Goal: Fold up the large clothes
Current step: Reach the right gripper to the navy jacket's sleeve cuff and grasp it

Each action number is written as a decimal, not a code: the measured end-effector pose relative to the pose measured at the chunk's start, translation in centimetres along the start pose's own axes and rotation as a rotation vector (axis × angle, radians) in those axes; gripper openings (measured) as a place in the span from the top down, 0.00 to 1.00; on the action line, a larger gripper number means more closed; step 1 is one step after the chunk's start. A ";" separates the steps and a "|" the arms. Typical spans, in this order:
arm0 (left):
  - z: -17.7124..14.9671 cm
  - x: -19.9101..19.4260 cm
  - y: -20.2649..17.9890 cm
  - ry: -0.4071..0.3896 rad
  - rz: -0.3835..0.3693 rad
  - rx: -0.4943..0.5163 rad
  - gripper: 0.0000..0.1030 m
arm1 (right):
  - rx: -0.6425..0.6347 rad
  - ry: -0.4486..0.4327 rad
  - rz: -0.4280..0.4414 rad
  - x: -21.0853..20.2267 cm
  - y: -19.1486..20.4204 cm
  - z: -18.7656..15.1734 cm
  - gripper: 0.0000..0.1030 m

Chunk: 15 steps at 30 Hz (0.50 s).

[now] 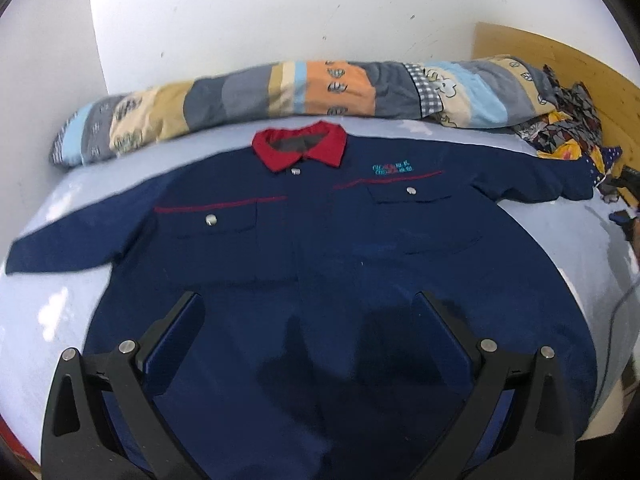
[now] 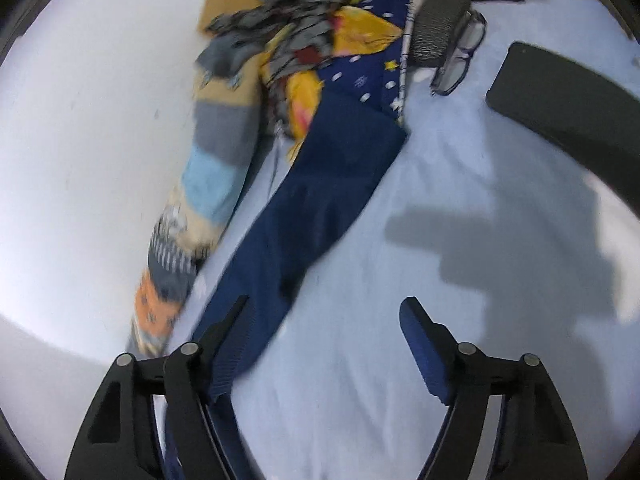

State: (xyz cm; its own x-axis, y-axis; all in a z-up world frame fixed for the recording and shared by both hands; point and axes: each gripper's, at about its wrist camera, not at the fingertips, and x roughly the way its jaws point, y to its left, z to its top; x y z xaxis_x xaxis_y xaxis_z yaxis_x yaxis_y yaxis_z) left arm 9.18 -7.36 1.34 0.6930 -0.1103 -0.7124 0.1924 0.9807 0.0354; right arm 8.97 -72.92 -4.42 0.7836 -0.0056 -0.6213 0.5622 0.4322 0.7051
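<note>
A navy-blue work jacket with a red collar (image 1: 320, 248) is seen laid flat, front up, on a pale-blue bedsheet (image 1: 44, 320), with both sleeves spread out to the sides. Red piping and two buttoned chest pockets are visible across its front. The left gripper (image 1: 308, 300) is held above the jacket's lower half; its black fingers with blue pads (image 1: 176, 340) are spread wide apart and nothing is gripped between them.

In the right wrist view, one navy sleeve (image 2: 320, 208) is seen stretched across the sheet toward a heap of patterned yellow, grey and dark-blue cloth (image 2: 320, 32). The right gripper (image 2: 324, 304) is likewise wide open and empty, its left finger lying over the sleeve's edge.

A rolled patchwork quilt in grey, orange and light blue (image 1: 280, 92) is laid along the white wall behind the collar. Dark-framed spectacles (image 2: 460, 56) lie on the sheet beside a dark ribbed roll (image 2: 436, 28). No containers are seen.
</note>
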 end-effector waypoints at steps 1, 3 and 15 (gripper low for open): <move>-0.1 0.1 0.0 0.007 -0.005 -0.011 0.00 | 0.022 -0.005 0.010 1.1 -0.4 0.8 0.33; -0.1 0.4 0.0 0.013 -0.003 -0.015 0.00 | 0.046 -0.019 -0.011 2.7 -0.7 1.9 0.33; -0.5 1.9 -0.6 0.049 0.015 0.023 0.00 | 0.004 -0.075 -0.016 11.1 -2.5 7.9 0.34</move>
State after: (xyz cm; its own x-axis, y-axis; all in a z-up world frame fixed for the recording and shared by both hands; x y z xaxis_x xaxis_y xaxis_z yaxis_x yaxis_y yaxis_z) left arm 10.00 -8.02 -0.38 0.6614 -0.0867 -0.7450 0.1982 0.9782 0.0621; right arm 18.38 -81.22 -10.38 0.7922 -0.0804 -0.6049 0.5755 0.4282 0.6967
